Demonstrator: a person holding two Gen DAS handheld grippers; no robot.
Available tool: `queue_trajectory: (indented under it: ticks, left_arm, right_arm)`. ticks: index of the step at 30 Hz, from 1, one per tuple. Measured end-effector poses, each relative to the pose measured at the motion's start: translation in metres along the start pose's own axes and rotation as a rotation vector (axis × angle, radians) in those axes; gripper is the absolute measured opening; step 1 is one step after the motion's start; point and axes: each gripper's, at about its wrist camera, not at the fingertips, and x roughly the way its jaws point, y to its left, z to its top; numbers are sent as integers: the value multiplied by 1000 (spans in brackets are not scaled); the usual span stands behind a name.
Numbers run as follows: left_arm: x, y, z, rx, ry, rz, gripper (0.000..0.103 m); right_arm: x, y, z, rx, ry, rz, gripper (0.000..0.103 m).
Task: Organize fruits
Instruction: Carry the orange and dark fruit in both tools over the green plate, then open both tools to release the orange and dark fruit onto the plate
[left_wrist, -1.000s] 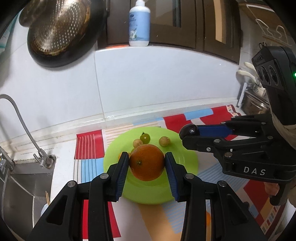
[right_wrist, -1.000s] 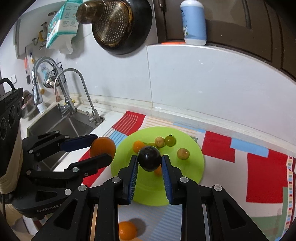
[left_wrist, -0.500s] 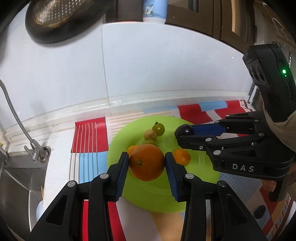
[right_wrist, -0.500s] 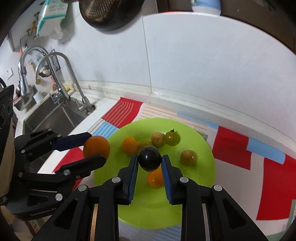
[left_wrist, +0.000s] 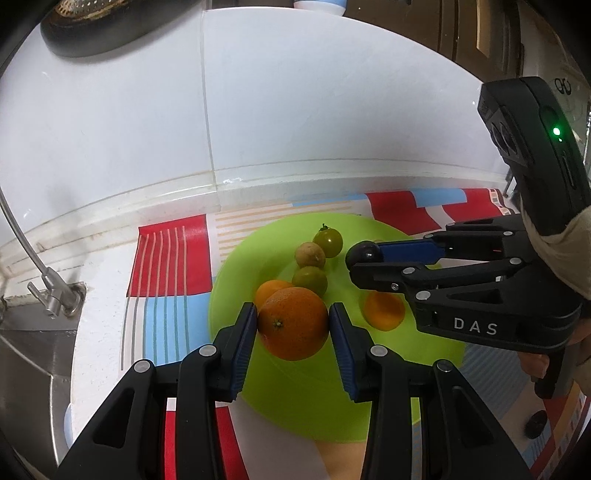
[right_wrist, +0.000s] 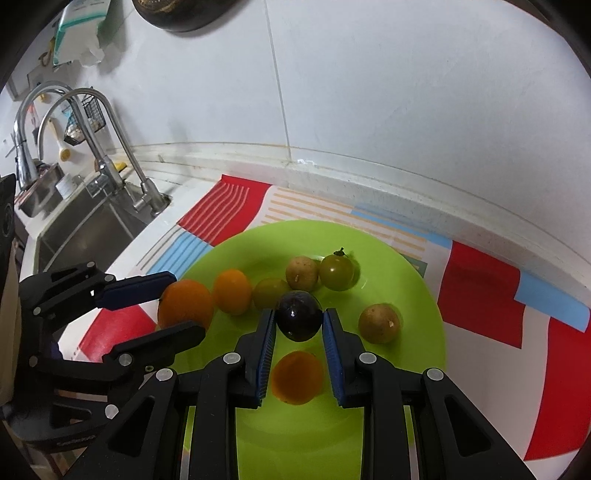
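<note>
The left gripper (left_wrist: 292, 325) pinches a round, pebbled orange (left_wrist: 293, 324), its stem dimple facing 8 o'clock, above the glossy green plate (left_wrist: 306, 402). Its underside is hidden. At 3 o'clock, the right gripper (right_wrist: 298, 320) clamps a smooth, shiny dark plum (right_wrist: 298, 315) over the plate's middle; small round fruits lie around, one orange (right_wrist: 296, 377) partly behind its fingers.
</note>
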Motion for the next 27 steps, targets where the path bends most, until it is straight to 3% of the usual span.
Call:
queue_trajectory:
  ticks: [3, 6, 10, 18, 27]
  left_arm:
    - [1, 2, 1, -5, 9, 2, 41]
    - [-4, 3, 2, -9, -13, 14, 51]
    - [-20, 0, 5, 3, -51, 46, 56]
    - [-54, -5, 8, -4, -107, 79, 67]
    - [-99, -23, 4, 6, -162, 81, 80]
  right_arm:
    - [2, -2, 0, 10, 6, -9, 28]
    - [0, -2, 0, 10, -1, -15, 29]
    - [-7, -2, -1, 12, -13, -26, 31]
    - [-48, 7, -6, -1, -75, -73, 32]
    - [-107, 24, -19, 5, -161, -131, 47]
